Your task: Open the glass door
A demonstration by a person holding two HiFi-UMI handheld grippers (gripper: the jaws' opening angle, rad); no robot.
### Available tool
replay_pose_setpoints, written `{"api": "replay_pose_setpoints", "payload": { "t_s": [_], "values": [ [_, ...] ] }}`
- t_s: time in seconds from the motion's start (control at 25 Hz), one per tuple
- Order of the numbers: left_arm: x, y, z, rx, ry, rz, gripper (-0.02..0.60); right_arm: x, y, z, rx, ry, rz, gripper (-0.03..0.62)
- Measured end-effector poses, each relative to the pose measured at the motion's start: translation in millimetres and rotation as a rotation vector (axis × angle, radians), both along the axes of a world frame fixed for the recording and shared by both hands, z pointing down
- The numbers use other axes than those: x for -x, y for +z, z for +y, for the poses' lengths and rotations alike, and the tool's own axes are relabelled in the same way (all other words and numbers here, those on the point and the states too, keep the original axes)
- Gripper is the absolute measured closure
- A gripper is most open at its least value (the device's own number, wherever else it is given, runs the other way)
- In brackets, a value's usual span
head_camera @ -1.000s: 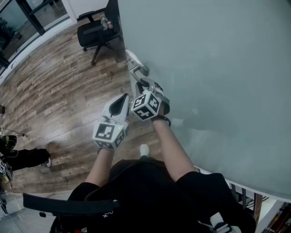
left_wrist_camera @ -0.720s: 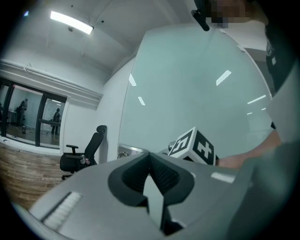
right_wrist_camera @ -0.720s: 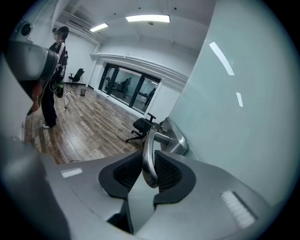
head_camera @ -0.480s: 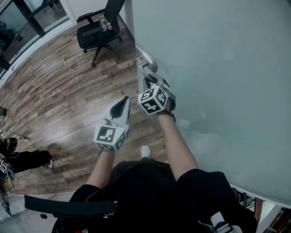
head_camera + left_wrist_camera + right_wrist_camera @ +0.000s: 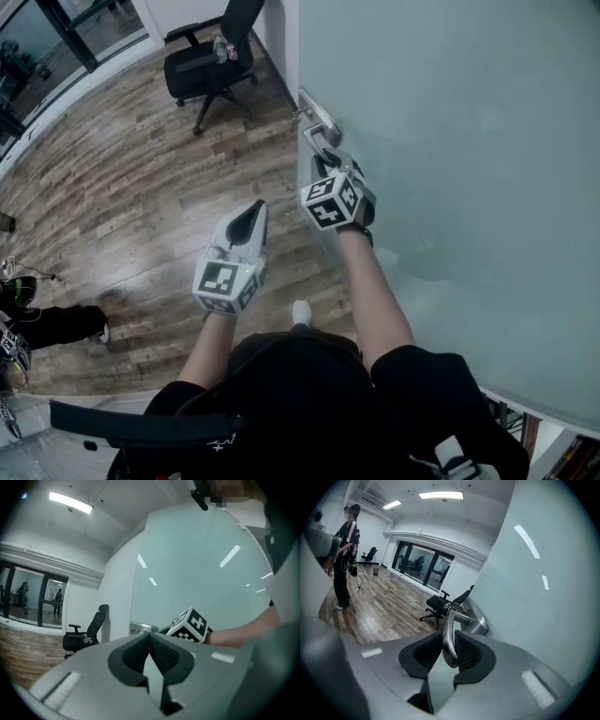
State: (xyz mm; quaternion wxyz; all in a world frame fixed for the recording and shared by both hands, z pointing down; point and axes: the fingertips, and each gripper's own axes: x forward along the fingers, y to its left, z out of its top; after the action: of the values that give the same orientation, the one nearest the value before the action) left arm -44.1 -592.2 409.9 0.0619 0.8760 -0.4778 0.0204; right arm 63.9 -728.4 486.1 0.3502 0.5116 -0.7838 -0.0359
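A frosted glass door (image 5: 450,141) fills the right of the head view, with a metal lock plate and a silver lever handle (image 5: 317,138) at its left edge. My right gripper (image 5: 323,161) is shut on the lever handle (image 5: 449,639), which runs between its black pads in the right gripper view. My left gripper (image 5: 251,214) hangs apart from the door, to the left and lower in the head view. Its jaws are shut with nothing between them (image 5: 150,637).
A black office chair (image 5: 208,66) stands on the wood floor (image 5: 122,178) past the door's edge. A white wall (image 5: 117,597) meets the door (image 5: 197,578) there. A person (image 5: 344,555) stands far left in the right gripper view, by glass partitions (image 5: 419,566).
The door edge and handle have swung to the right in the head view, and my right gripper went with them, still shut on the lever. The left gripper has stayed put.
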Motion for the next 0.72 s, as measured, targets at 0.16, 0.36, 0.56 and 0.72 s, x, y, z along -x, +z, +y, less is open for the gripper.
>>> {"api": "replay_pose_setpoints", "payload": {
  "t_s": [0.16, 0.36, 0.56, 0.72],
  "values": [
    [3, 0, 7, -0.004, -0.007, -0.003, 0.581, -4, 0, -1, -0.008, 0.009, -0.002, 0.510],
    [16, -7, 13, 0.005, -0.039, -0.015, 0.581, -4, -1, -6, -0.034, 0.003, 0.009, 0.507],
    [32, -12, 21, -0.011, -0.061, -0.026, 0.581, -3, 1, -9, -0.035, 0.005, 0.009, 0.507],
    [42, -14, 30, -0.013, -0.073, -0.025, 0.581, -4, 3, -10, -0.019, 0.008, 0.008, 0.508]
  ]
}}
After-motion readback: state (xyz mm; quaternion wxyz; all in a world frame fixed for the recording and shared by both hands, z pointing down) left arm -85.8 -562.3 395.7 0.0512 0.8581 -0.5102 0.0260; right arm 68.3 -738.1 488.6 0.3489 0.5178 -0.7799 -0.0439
